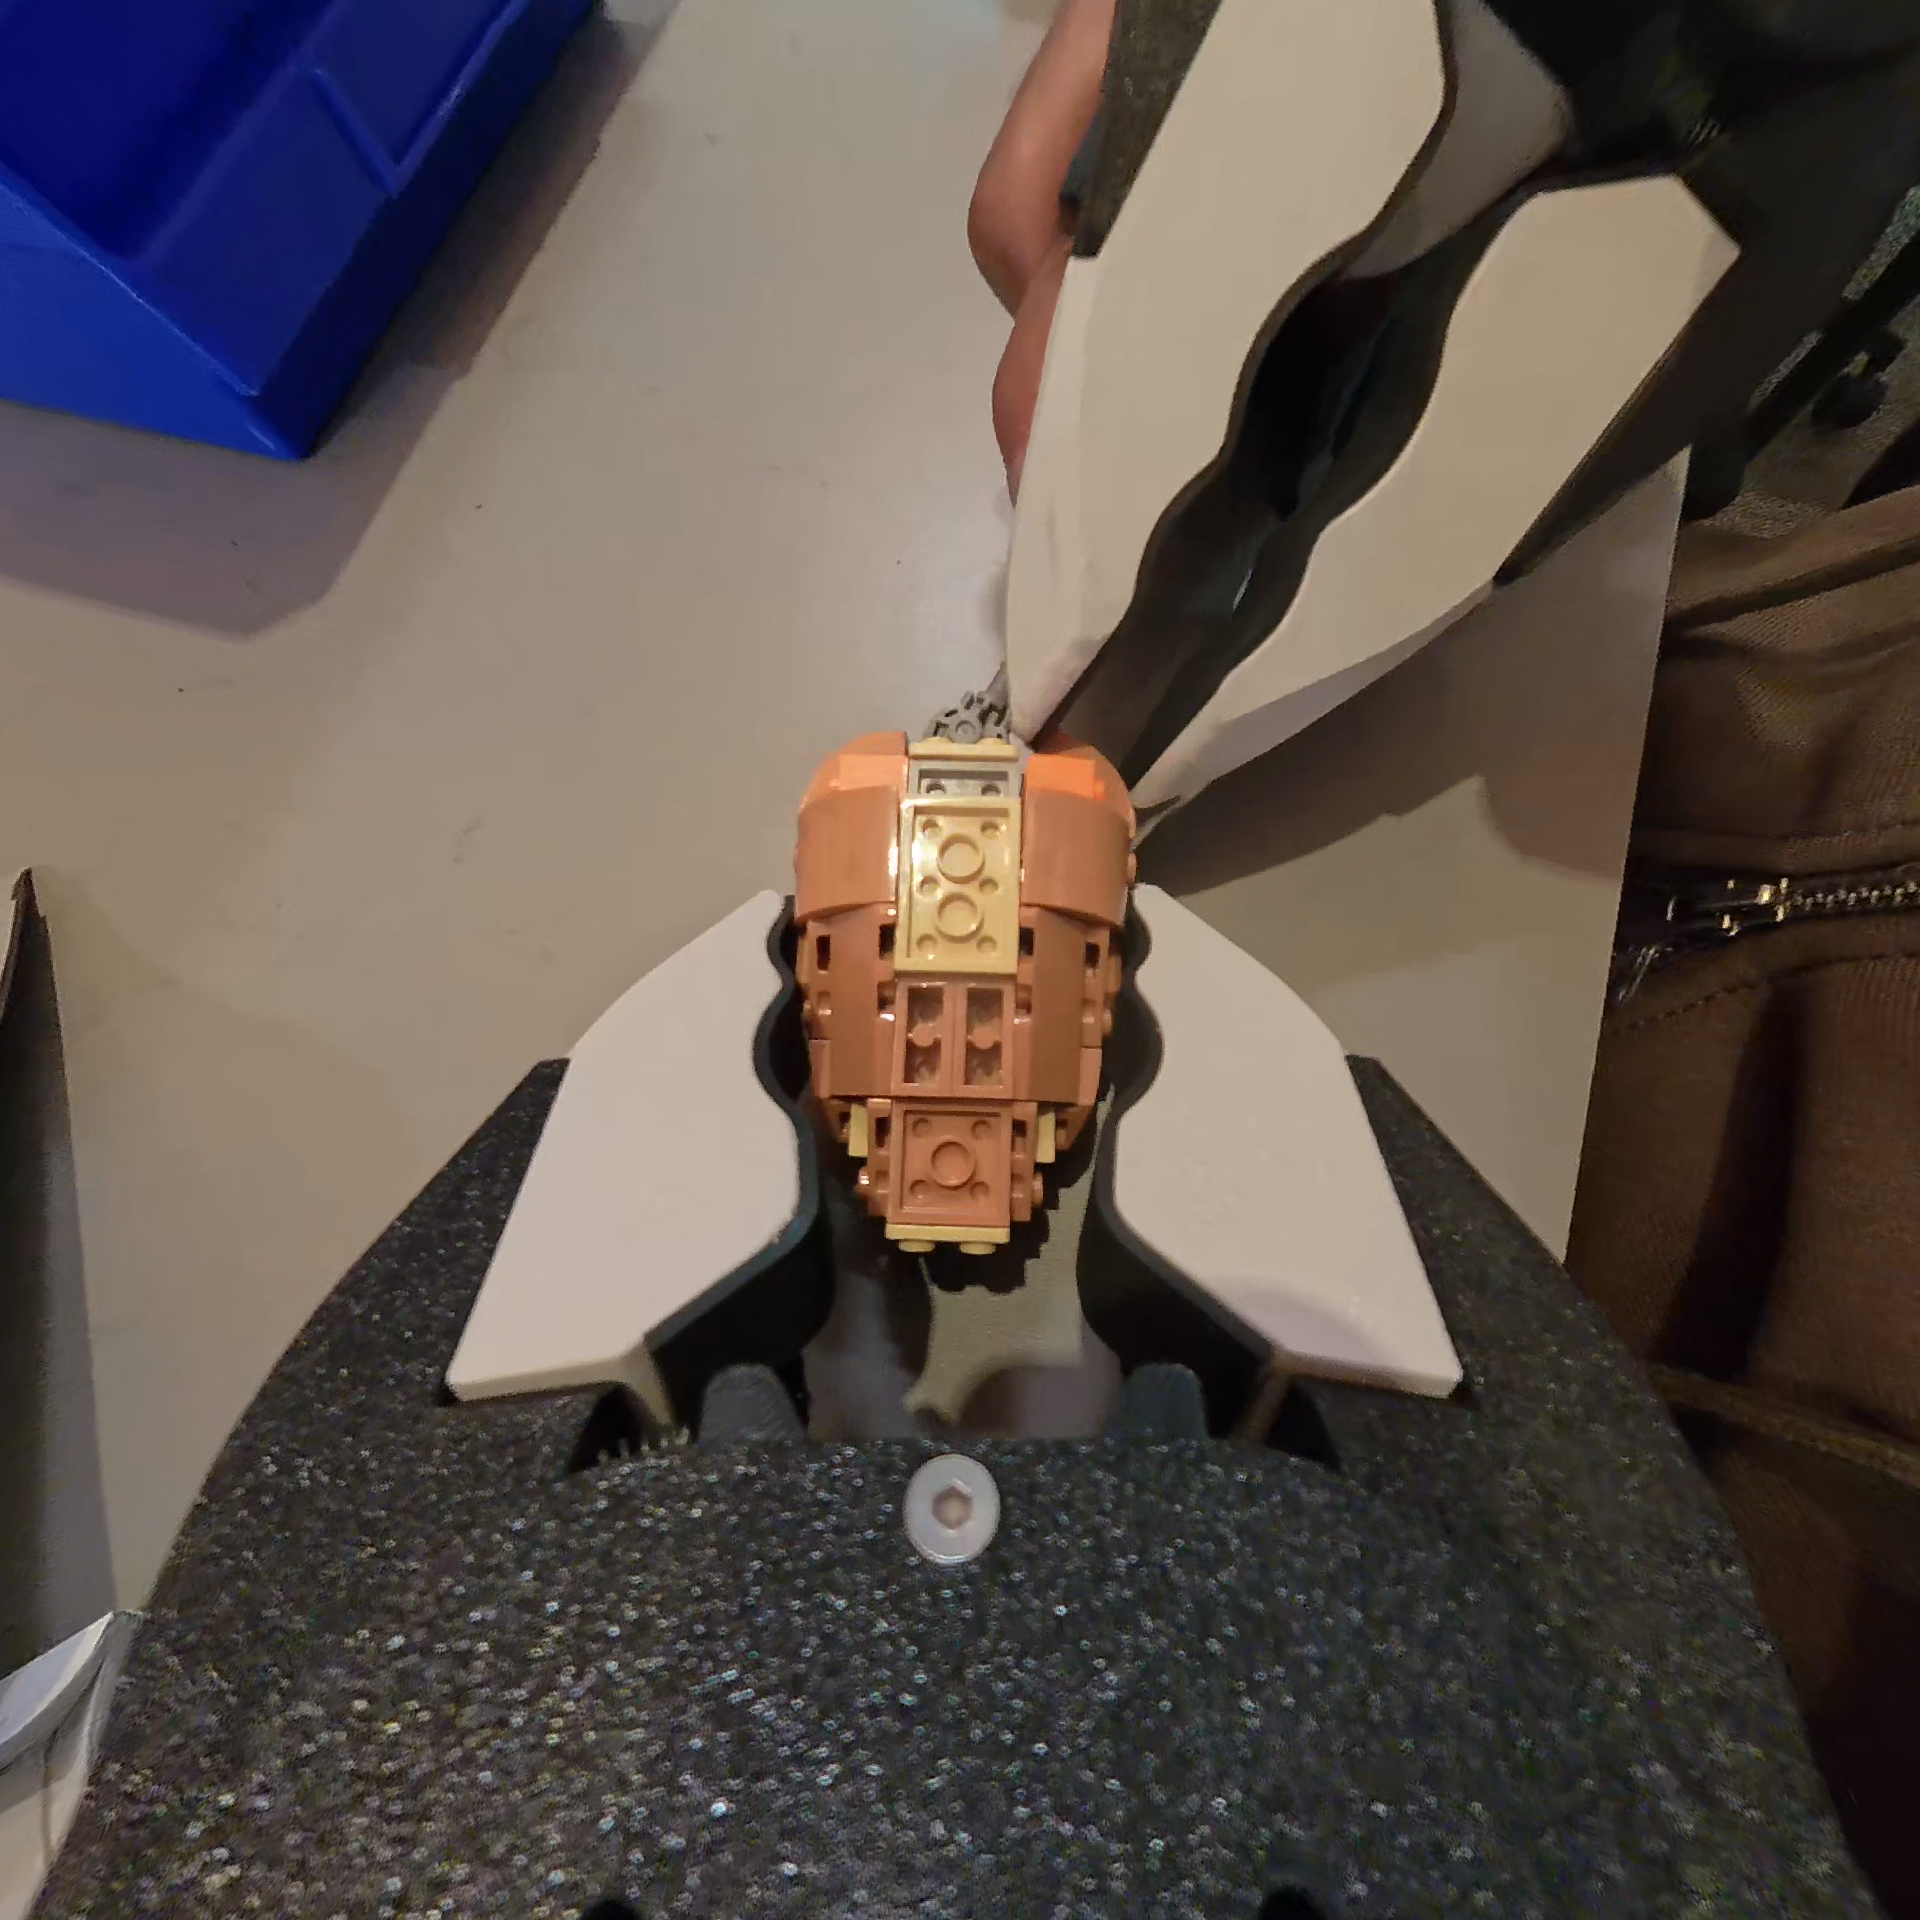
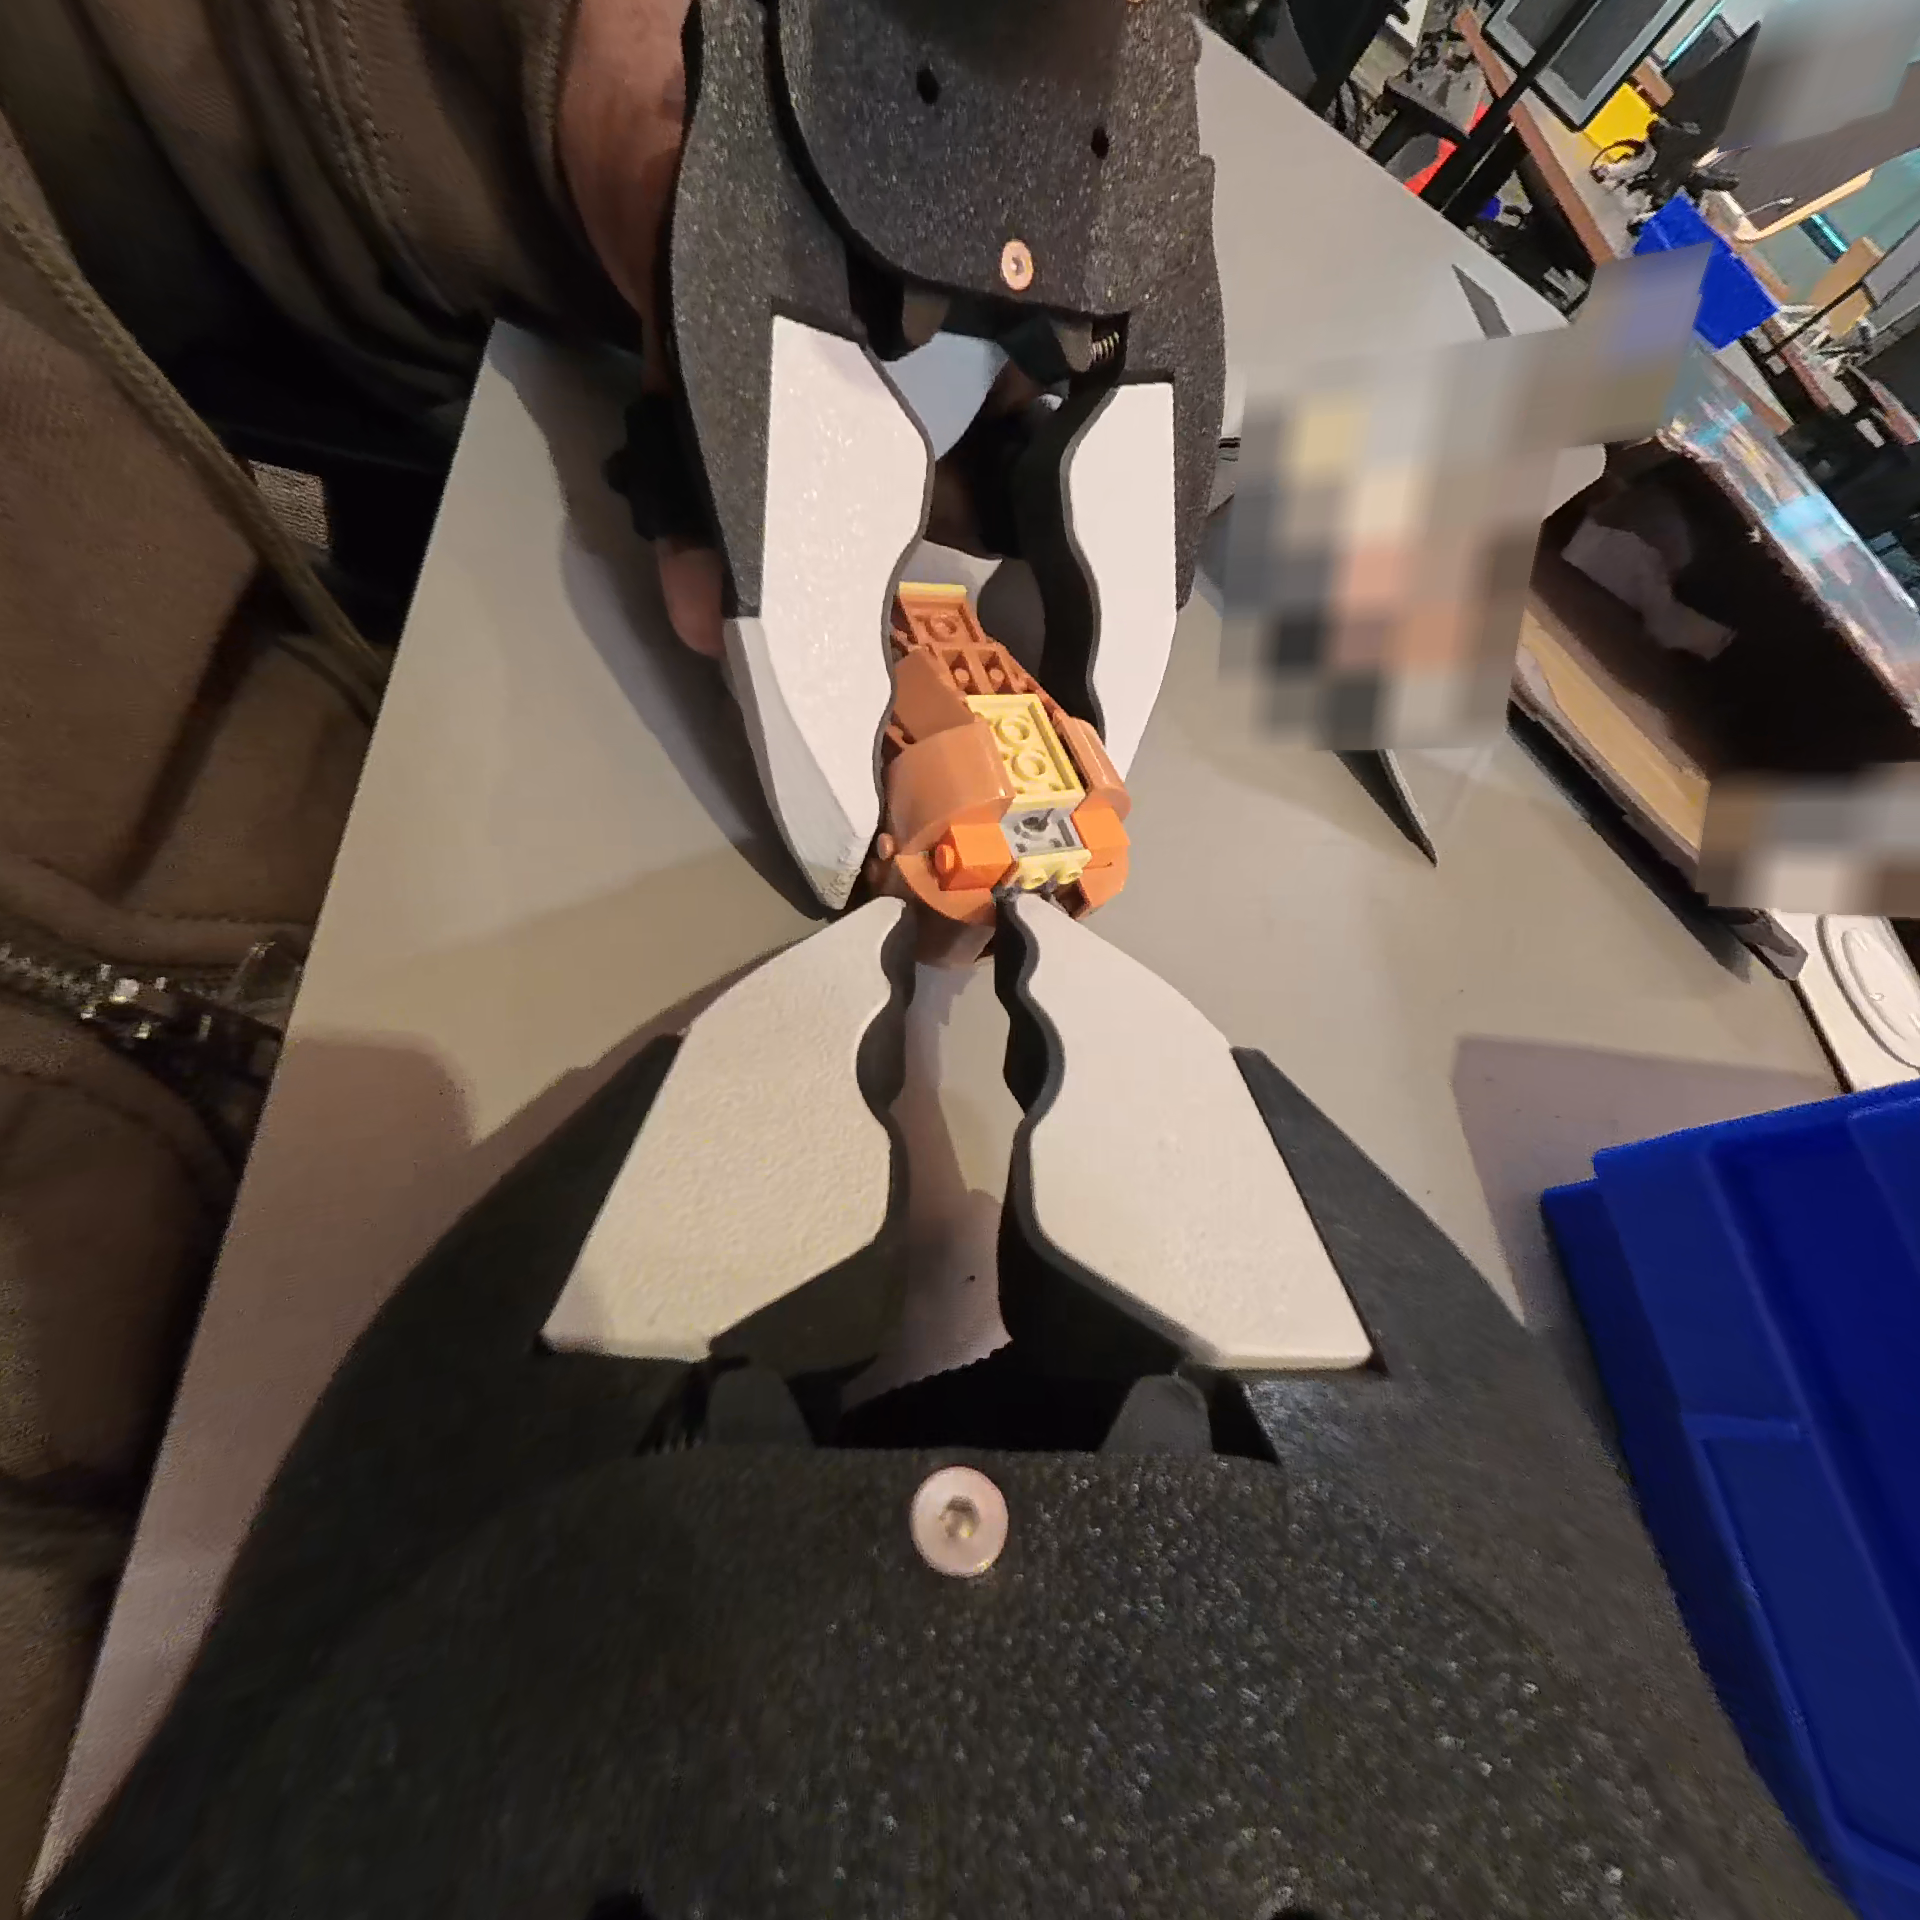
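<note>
Behind the pale grey table [image 2: 582,665], only my right wrist view showed a cluttered workshop of benches and gear, with mosaic patches laid over part of it; my left wrist view gave me just the tabletop, a blue bin [image 1: 208,197] at its far left and a brown zipped jacket [image 1: 1766,935] along the right edge. I had the left gripper [image 1: 961,997] clamped on a brown and tan brick model [image 1: 956,997], its fingers pressed against both flanks of the rear half. From that camera I saw the model's studless underside facing up, its long axis running straight away from me along the fingers, the broad rounded end pointing forward past the tips. My right gripper [image 2: 951,925] met that rounded end head-on from the opposite side, its tips drawn nearly together and pinching at a small grey piece [image 1: 971,717] on the model's nose; whether it truly gripped that piece I could not tell. In the right view the blue bin [image 2: 1766,1455] sat low on the right, and a hand showed behind the left gripper.
</note>
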### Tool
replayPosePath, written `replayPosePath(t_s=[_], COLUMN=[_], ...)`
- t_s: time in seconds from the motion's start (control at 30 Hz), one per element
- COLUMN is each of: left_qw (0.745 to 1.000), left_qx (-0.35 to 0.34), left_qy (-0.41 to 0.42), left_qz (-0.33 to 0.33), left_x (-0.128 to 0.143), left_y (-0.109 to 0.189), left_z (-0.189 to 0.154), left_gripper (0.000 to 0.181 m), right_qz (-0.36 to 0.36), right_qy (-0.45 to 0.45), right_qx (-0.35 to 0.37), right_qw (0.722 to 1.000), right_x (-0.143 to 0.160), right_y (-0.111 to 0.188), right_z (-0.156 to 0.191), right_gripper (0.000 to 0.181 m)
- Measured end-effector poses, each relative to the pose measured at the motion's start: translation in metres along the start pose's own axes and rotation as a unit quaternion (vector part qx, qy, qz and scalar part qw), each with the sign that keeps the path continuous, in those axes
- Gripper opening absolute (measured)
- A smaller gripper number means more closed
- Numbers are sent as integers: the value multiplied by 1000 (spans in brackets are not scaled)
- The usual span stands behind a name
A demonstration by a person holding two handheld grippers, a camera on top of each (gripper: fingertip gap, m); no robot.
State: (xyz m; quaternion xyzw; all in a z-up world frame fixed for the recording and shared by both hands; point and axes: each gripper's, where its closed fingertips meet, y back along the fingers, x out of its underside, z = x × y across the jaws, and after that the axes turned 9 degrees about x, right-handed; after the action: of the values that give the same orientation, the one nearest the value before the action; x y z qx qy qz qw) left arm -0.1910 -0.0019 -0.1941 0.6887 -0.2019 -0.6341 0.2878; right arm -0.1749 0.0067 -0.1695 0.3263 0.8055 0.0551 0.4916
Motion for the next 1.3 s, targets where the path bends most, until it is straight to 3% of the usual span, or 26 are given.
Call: replayPosePath(t_s=[1.13, 1.3], left_qw=[997, 998], left_qx=[50, 39], left_qy=[-56, -51], left_qz=[3, 2], left_x=[0, 0], left_y=[-2, -1], left_z=[-20, -17], left_gripper=[57, 57], right_qz=[-40, -22], right_qy=[77, 90], right_qx=[6, 15], right_qw=[996, 996], right_x=[-4, -1], right_y=[13, 9], right_z=[16, 17], right_gripper=[10, 21])
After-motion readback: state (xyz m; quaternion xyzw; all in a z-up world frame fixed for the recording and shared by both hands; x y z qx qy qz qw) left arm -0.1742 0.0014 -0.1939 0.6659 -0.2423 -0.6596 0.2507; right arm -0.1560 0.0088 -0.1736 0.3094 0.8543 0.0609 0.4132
